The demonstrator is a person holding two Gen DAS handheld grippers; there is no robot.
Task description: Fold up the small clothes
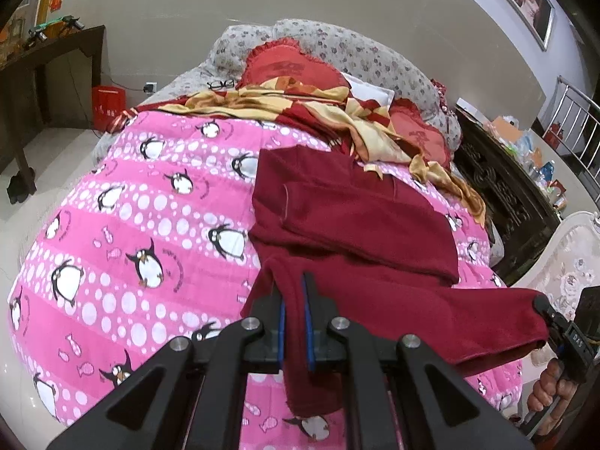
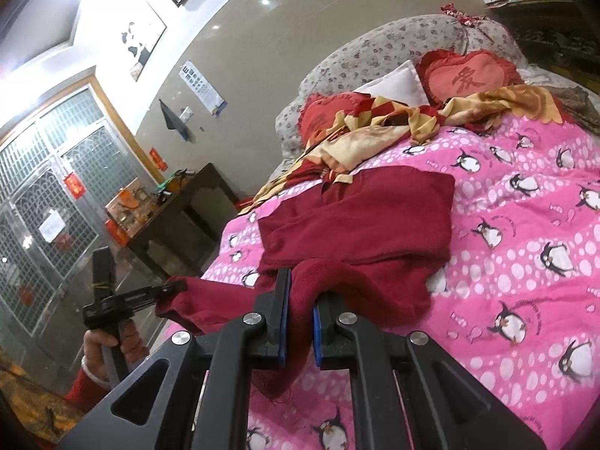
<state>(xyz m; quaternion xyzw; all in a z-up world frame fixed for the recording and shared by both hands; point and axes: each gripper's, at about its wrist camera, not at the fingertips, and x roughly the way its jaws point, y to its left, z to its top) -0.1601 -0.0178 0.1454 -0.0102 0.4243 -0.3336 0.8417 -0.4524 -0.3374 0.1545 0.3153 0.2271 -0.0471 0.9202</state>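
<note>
1. The dark red garment (image 1: pixel 348 202) lies on the pink penguin quilt (image 1: pixel 123 225), its far part flat and already doubled over, its near hem lifted off the quilt toward the foot of the bed.
2. The left gripper (image 1: pixel 294 315) has its jaws clenched on one corner of that hem; a strip of cloth runs between the blue pads (image 1: pixel 308 318) and hangs below them.
3. The right gripper (image 2: pixel 302 322) is likewise clamped on the garment, at the other corner of the hem. In the left wrist view it shows at the hem's right-hand end, where cloth meets its fingertips.
4. Judged step: carry the near hem over the garment's flat part to make the next fold.
5. To do it well, both grippers should probably travel level and together, so that the hem stays taut between them and lands parallel to the garment's far edge.
6. The cloth sags between the two grips; a slight spread apart before lowering would likely remove that slack.
7. The hem should stop short of the red and gold cloth (image 1: pixel 307 108) bunched just beyond the garment's far edge, lest the two tangle.
8. Release is best left until the hem rests on the garment.
</note>
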